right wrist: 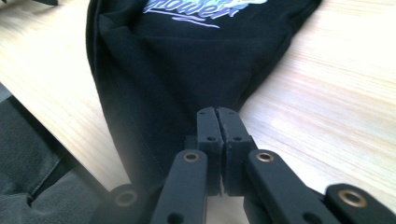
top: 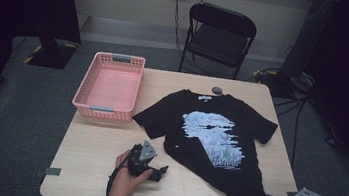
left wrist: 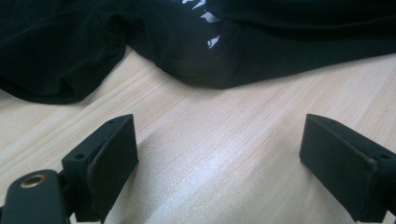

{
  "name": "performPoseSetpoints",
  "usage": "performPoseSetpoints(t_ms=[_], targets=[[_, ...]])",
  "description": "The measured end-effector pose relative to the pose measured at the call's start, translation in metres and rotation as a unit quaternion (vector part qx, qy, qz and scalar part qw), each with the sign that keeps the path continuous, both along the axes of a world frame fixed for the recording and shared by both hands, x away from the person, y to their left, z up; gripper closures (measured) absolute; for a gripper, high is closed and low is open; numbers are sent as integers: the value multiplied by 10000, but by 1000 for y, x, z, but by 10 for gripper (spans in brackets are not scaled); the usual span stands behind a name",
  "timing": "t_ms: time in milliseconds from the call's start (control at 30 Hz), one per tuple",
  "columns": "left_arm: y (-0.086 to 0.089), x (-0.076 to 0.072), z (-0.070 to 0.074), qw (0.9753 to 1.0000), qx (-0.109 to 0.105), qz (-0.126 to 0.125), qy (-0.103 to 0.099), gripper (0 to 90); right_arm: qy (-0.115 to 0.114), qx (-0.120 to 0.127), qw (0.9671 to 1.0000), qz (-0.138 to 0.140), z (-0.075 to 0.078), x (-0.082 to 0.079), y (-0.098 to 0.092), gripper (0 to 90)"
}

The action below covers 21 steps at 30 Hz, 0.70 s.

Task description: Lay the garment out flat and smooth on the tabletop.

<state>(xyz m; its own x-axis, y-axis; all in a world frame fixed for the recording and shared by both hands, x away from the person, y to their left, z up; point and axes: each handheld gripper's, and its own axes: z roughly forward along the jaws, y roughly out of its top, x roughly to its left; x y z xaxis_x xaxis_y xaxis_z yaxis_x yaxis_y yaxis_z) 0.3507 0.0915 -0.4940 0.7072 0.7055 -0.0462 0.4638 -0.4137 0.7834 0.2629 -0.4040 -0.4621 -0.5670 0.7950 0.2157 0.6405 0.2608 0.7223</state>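
Right gripper (right wrist: pixel 218 122) pinches T-shirt (top: pixel 218 138) hem — left gripper (left wrist: pixel 219 158) spread wide.

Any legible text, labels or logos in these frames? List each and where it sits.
"Flower": last line of the pale print on the black T-shirt, seen in the high view; the right gripper view shows only its letters "ower".
Upper lines of the print: too blurred to read.
White neck label: too small to read.

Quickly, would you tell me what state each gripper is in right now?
Left gripper: open, holding nothing.
Right gripper: closed on the T-shirt hem corner.
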Motion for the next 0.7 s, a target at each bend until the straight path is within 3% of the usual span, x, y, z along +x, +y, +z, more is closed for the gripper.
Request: performPoseSetpoints(t_ms=[100, 167, 233, 300, 333, 433, 500, 567, 700], targets=[[0, 0, 0, 10000, 0, 0, 0, 109, -39, -35, 10000, 35, 2, 1, 1, 868], [0, 0, 0, 10000, 0, 0, 1, 109, -164, -200, 9997, -56, 5, 6, 5, 762], [0, 0, 0, 10000, 0, 1, 1, 109, -304, -206, 9993, -29, 9, 12, 8, 737], [0, 0, 0, 10000, 0, -1, 0, 109, -569, -302, 9979, -42, 13, 21, 13, 565], [0, 0, 0, 10000, 1, 0, 1, 109, -616, -417, 9972, -81, 15, 27, 15, 556], [0, 0, 0, 10000, 0, -1, 1, 109, -585, -405, 9974, -118, 15, 48, 20, 386], [0, 0, 0, 10000, 1, 0, 0, 109, -580, -461, 9971, -198, 11, 63, 22, 360], [0, 0, 0, 10000, 0, 0, 0, 109, -525, -408, 9974, -293, 6, 78, 22, 268], [0, 0, 0, 10000, 0, -2, 1, 109, -454, -727, 9954, -431, -5, 99, 22, 194]])
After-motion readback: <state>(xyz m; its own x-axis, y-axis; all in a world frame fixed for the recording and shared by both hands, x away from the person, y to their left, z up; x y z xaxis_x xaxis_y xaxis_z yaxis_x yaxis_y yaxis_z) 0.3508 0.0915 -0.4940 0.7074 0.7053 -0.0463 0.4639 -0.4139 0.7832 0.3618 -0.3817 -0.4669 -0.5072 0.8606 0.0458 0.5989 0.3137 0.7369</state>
